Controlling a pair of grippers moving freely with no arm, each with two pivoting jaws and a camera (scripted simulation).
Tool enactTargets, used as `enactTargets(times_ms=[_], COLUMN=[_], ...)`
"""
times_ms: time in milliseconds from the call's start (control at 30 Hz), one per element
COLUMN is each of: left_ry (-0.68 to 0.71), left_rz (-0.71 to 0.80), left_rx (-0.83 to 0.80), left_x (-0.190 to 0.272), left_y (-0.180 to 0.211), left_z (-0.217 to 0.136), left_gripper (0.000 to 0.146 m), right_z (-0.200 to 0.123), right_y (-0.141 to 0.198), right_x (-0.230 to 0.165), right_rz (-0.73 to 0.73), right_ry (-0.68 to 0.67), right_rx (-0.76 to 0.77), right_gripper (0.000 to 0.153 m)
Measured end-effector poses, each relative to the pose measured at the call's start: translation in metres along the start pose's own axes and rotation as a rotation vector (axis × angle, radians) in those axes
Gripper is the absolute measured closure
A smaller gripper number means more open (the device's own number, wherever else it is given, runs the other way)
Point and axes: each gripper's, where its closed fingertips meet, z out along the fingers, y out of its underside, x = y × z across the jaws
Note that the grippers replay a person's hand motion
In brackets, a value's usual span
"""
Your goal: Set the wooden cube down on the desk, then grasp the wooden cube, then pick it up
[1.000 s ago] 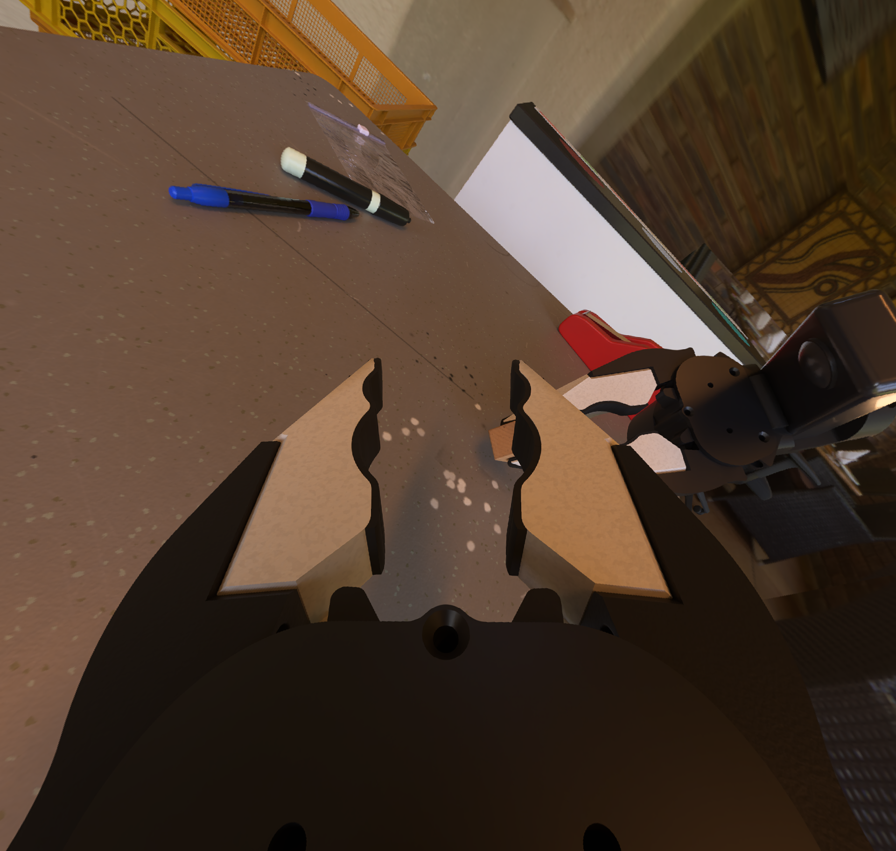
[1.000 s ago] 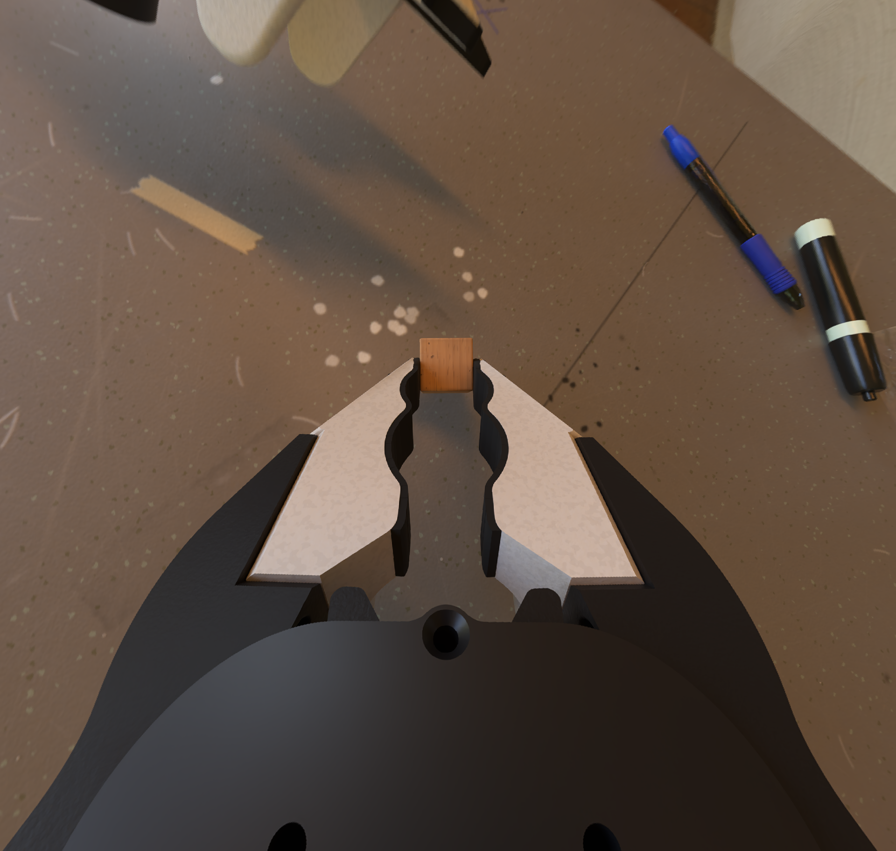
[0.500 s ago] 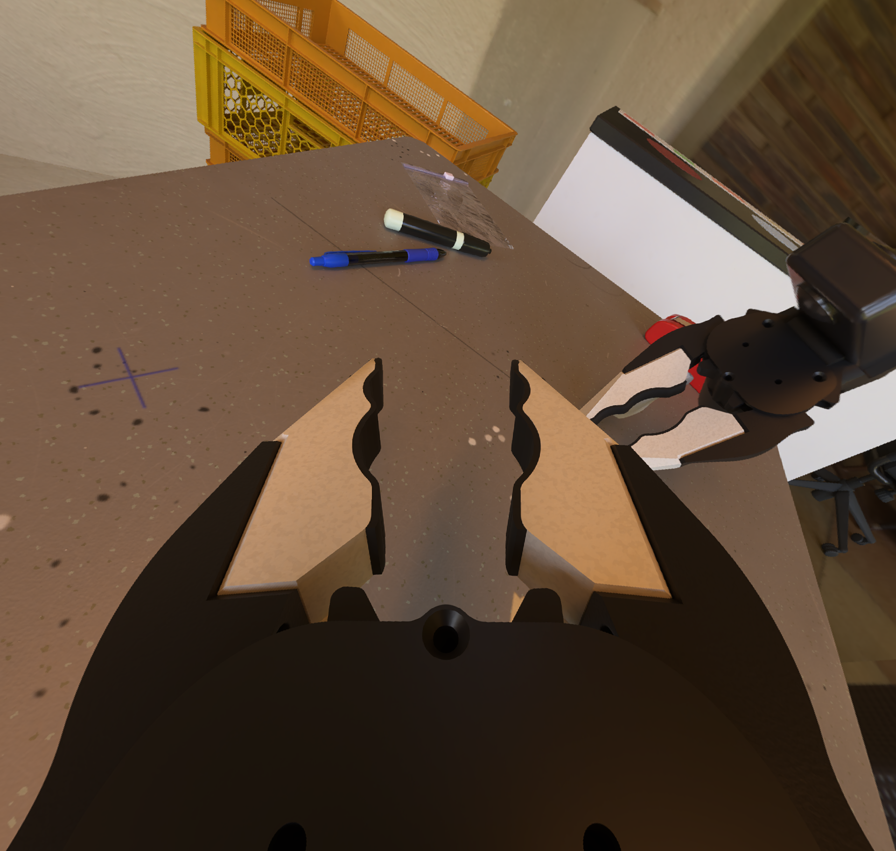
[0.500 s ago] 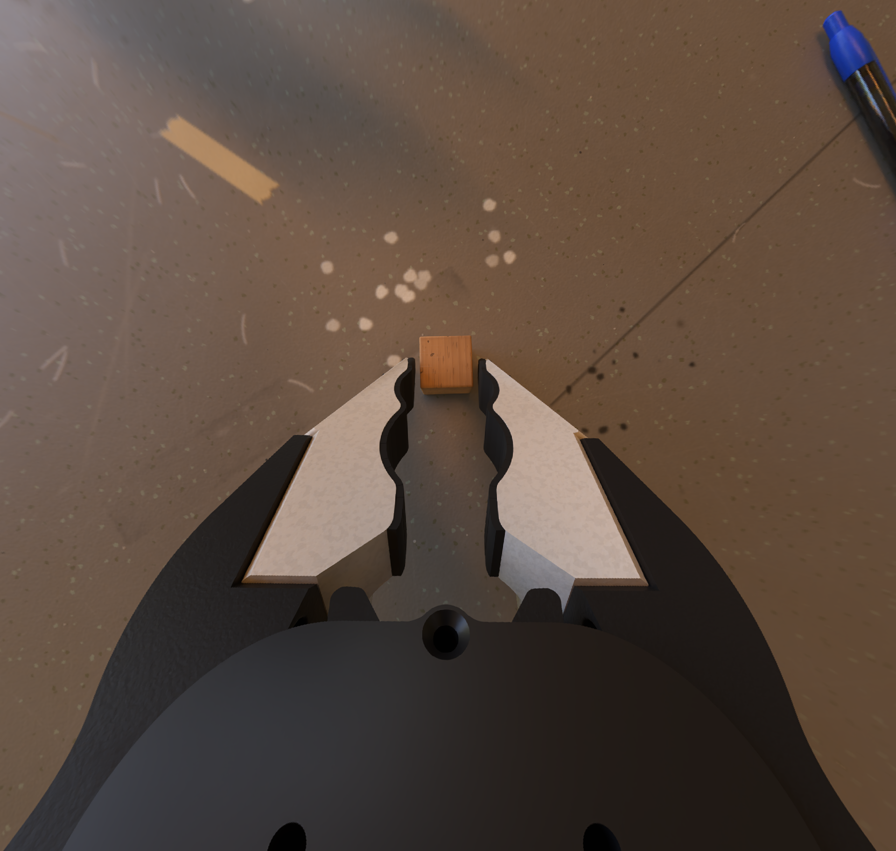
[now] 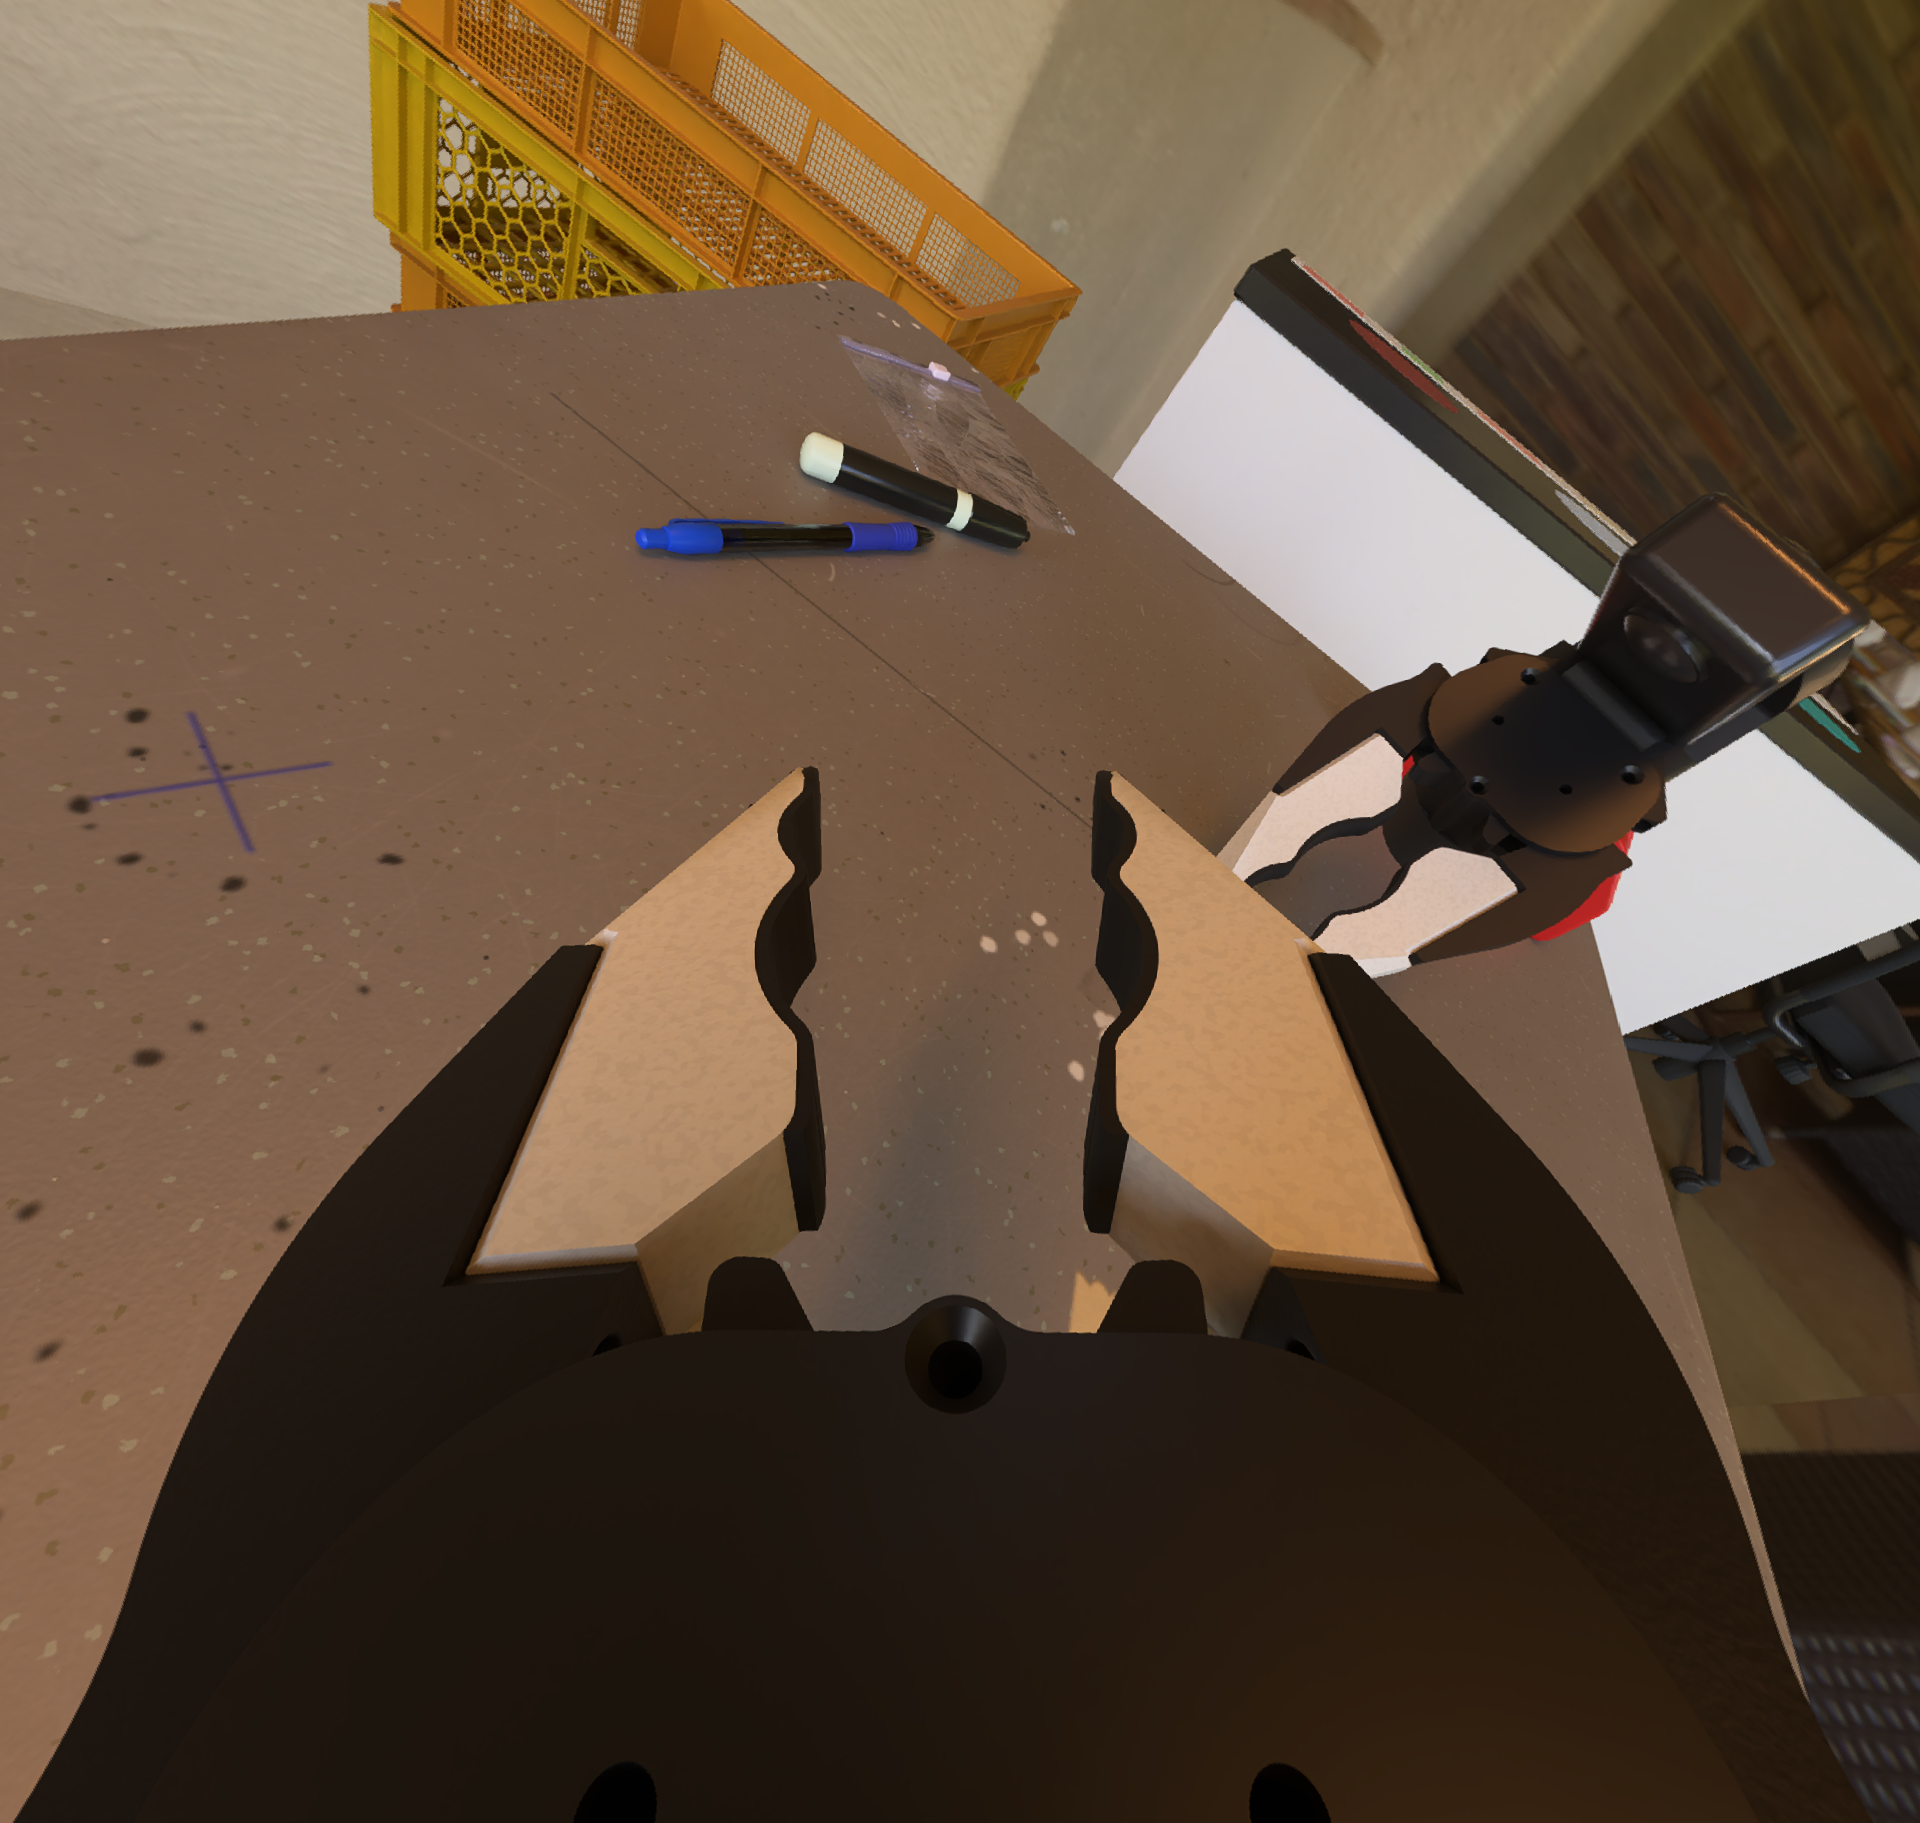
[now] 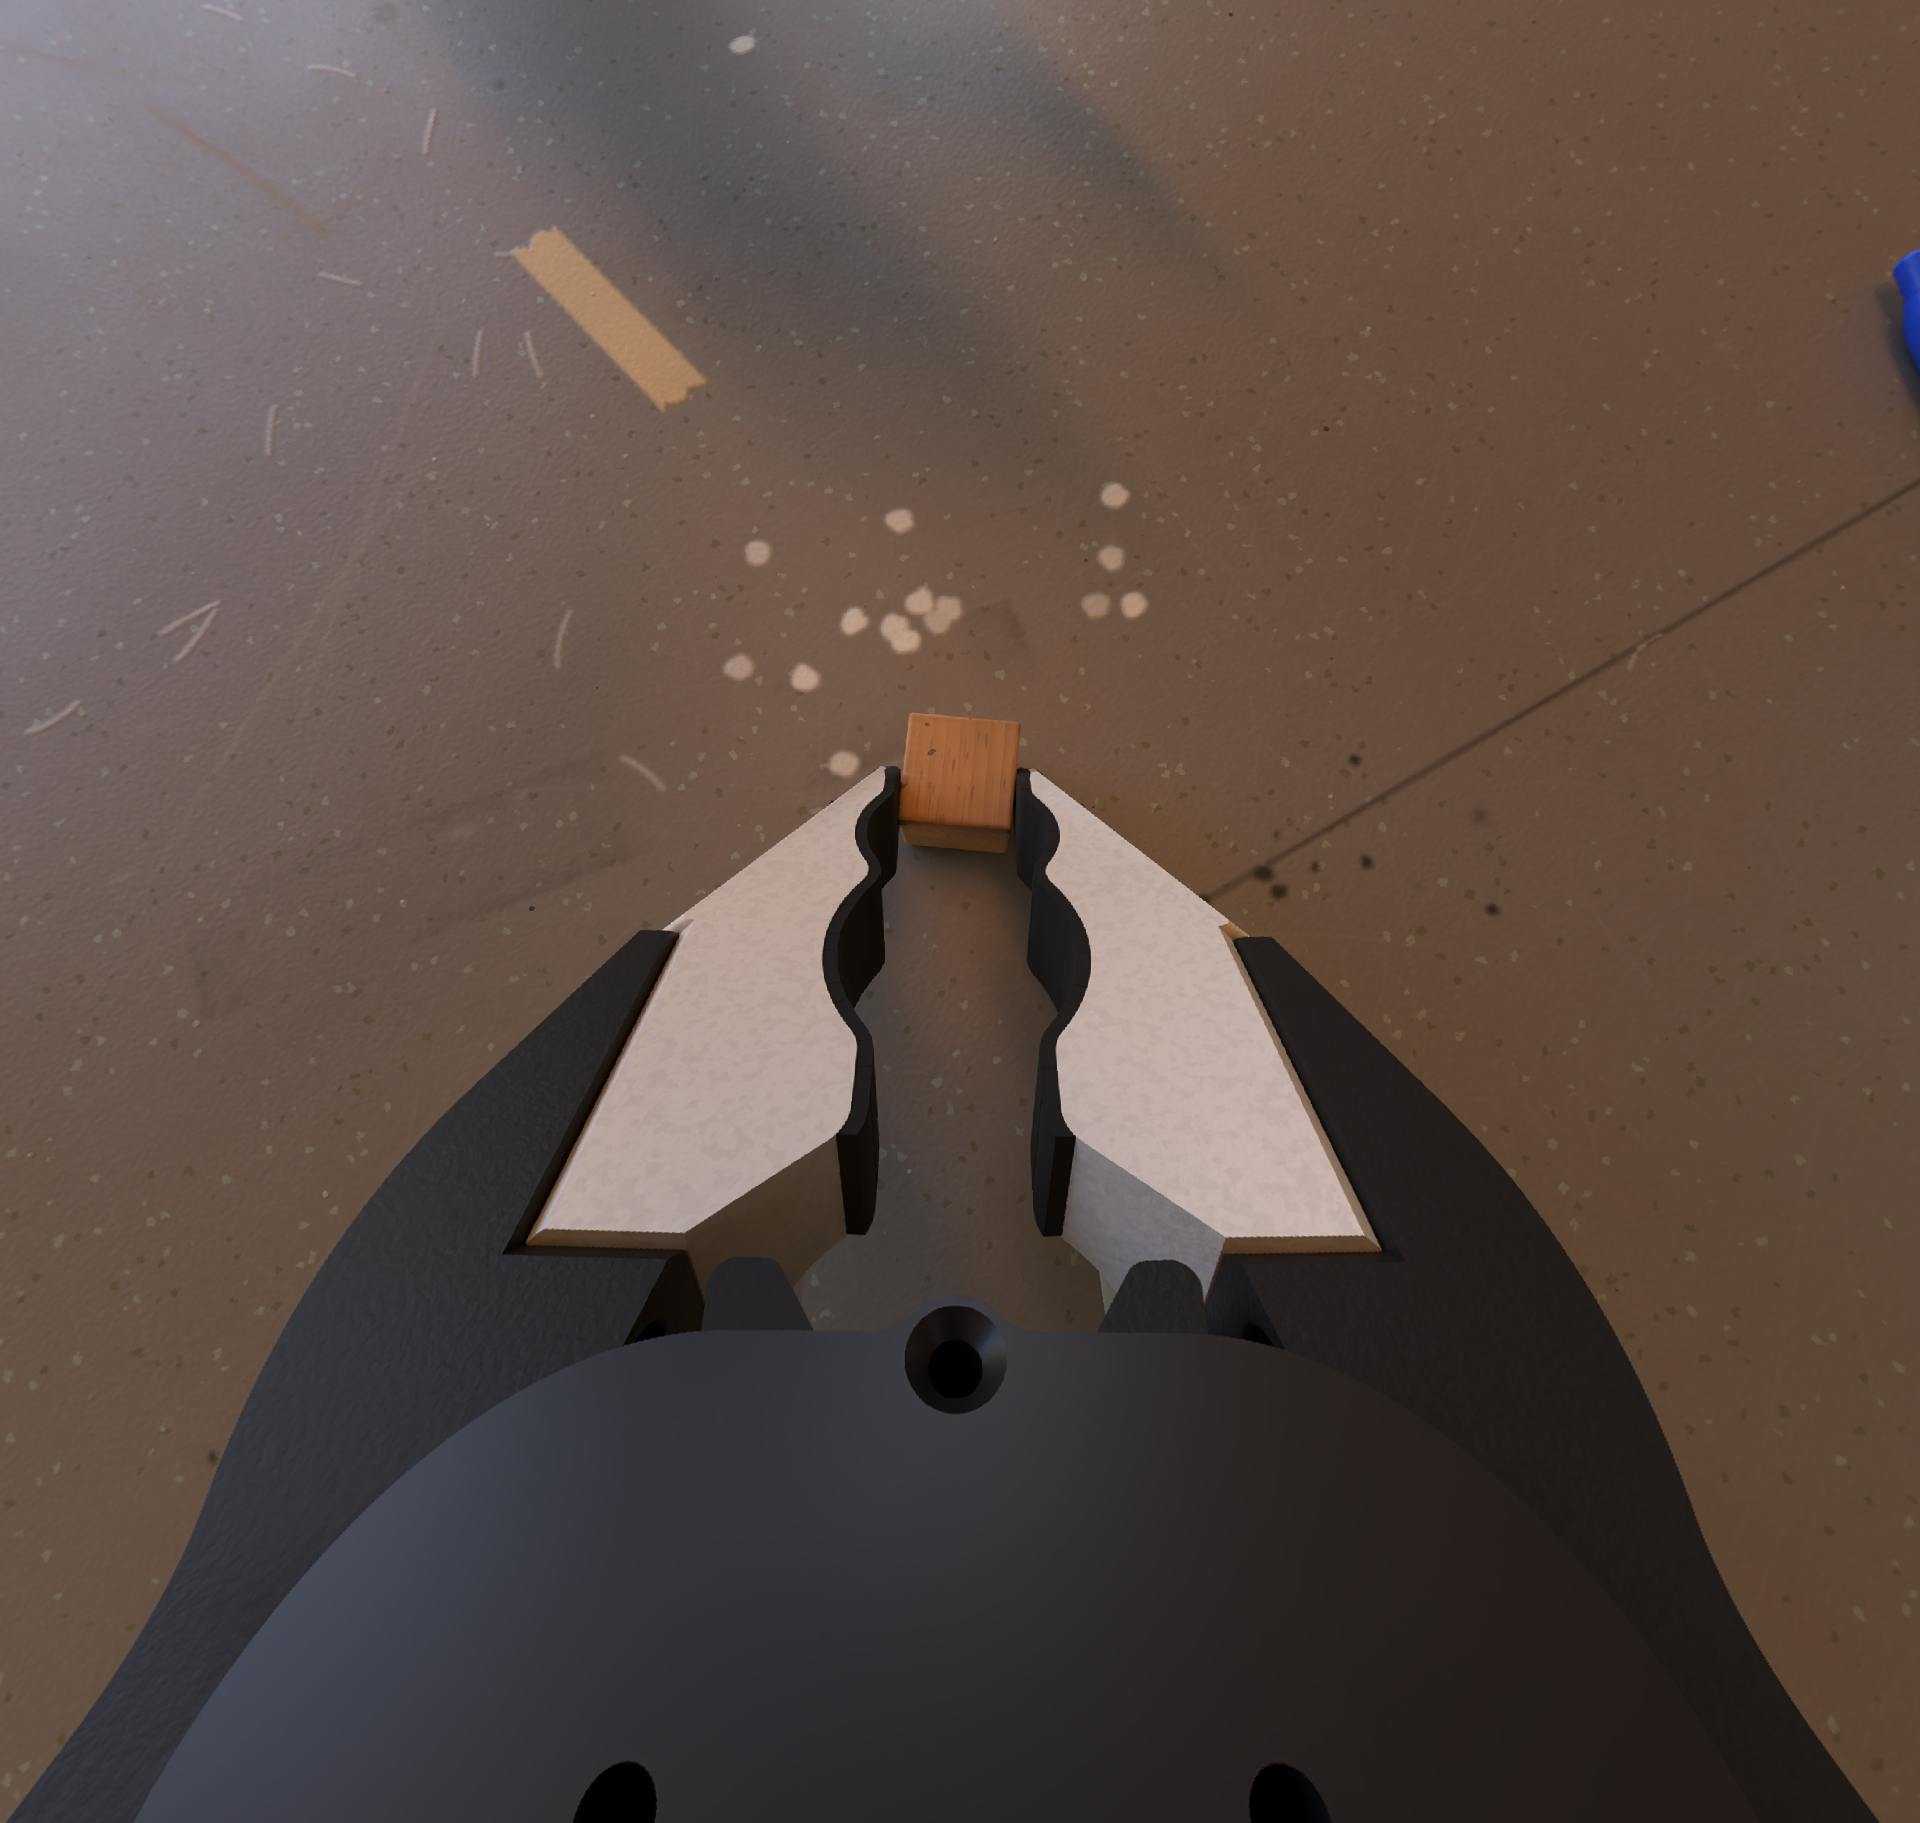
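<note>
The small wooden cube (image 6: 957,781) sits between my right gripper's (image 6: 957,788) two fingertips, which touch it on both sides, low over the brown desk (image 6: 1455,942). I cannot tell whether the cube rests on the desk or hangs just above it. My left gripper (image 5: 951,786) is open and empty, above the desk. The right gripper also shows in the left wrist view (image 5: 1262,864) at the right, its tips and the cube hidden behind my left gripper's finger.
A blue pen (image 5: 779,535), a black marker (image 5: 914,490) and a clear plastic bag (image 5: 956,423) lie at the far side. Orange and yellow crates (image 5: 675,142) stand behind the desk. A whiteboard (image 5: 1351,526) lies past the right edge. A tape strip (image 6: 608,329) is stuck on the desk.
The right gripper held the cube, opened slightly around it half a second ago, and is shut on it again now. The left gripper has drawn back and tilted up.
</note>
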Motion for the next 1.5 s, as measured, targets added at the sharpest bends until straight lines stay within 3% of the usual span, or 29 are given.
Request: enactTargets(times_ms=[500, 1033, 1500], left_ry=[0.014, 0.031, 0.041], left_rz=[-0.023, -0.036, -0.07], left_rx=[-0.004, -0.019, -0.024], left_x=[-0.0024, -0.0008, -0.0038], left_y=[0.0004, 0.0017, 0.0025], left_z=[0.0003, 0.0025, 0.0028], left_gripper=[0.093, 0.094, 0.094], right_z=[0.0028, 0.0062, 0.0031], right_y=[-0.0028, -0.0076, -0.0055], right_x=[-0.0035, 0.0016, -0.0052], right_rz=[-0.019, -0.054, -0.009], right_ry=[-0.039, 0.018, 0.071], right_rx=[0.033, 0.074, -0.043], right_gripper=[0.129, 0.131, 0.131])
